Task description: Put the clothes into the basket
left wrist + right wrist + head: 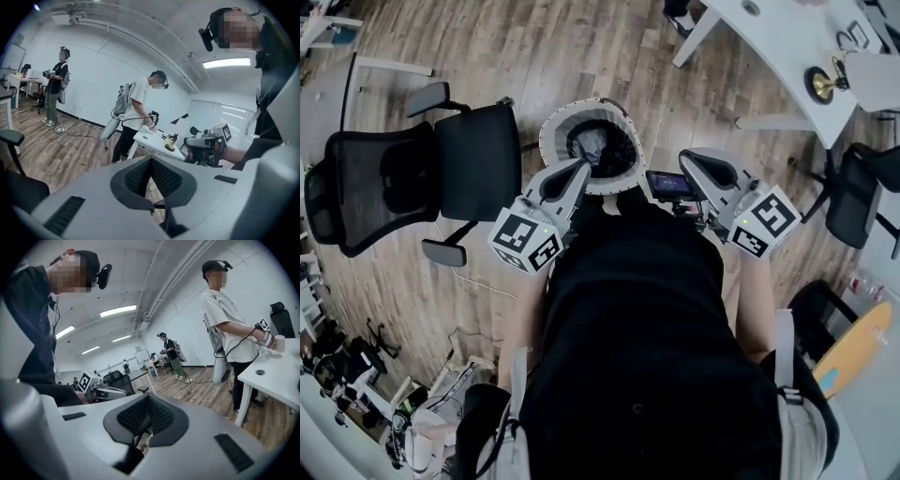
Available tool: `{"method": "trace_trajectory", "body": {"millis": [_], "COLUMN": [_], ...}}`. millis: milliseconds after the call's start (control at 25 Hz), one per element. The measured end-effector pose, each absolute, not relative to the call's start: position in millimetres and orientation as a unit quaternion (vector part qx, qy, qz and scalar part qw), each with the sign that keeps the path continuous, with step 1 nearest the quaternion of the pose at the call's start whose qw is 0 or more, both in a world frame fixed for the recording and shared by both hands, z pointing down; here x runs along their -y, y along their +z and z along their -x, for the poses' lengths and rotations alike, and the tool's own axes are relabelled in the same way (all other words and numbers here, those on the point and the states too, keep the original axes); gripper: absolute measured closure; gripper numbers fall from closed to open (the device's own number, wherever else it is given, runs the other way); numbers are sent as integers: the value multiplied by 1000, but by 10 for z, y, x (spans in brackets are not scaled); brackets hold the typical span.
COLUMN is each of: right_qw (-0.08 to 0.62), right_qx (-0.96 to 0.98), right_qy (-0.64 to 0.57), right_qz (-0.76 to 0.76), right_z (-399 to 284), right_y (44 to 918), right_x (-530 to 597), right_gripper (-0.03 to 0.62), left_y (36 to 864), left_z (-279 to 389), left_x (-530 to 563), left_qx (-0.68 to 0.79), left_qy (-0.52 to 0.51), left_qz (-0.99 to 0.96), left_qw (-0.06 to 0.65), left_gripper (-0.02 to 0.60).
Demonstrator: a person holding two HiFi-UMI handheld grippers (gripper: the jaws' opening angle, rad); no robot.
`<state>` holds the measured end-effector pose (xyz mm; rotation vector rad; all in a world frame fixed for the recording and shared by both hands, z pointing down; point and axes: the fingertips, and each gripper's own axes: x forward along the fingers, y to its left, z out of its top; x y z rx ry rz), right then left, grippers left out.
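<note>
Fingers pressed together, empty — left gripper, right gripper | basket holds clothes | wood floor — office chair

A black mesh office chair stands on the wooden floor at the left. At the upper right a white desk carries a small gold ornament, with a second dark chair just beside it. A person in a white shirt leans over the desk, another person stands farther off
</note>
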<state>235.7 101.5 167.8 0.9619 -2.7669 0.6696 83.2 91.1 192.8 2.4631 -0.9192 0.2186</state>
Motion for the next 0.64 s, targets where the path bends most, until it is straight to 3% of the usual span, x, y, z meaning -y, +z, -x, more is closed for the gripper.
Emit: {"method": "trace_trajectory", "body": {"millis": [640], "right_qw": [87], "right_qx": [932], "right_qy": [215], "right_qz": [-279], "right_z": [-2083], "right_y": [1697], "right_x": [-964], "right_gripper": [579], "left_y": [2064], "left_z": [-734], "left_x": [-918], "left_qx": [345], "left_qy": [100], "left_qz": [-898], "left_qw": [254], "left_gripper": [569]}}
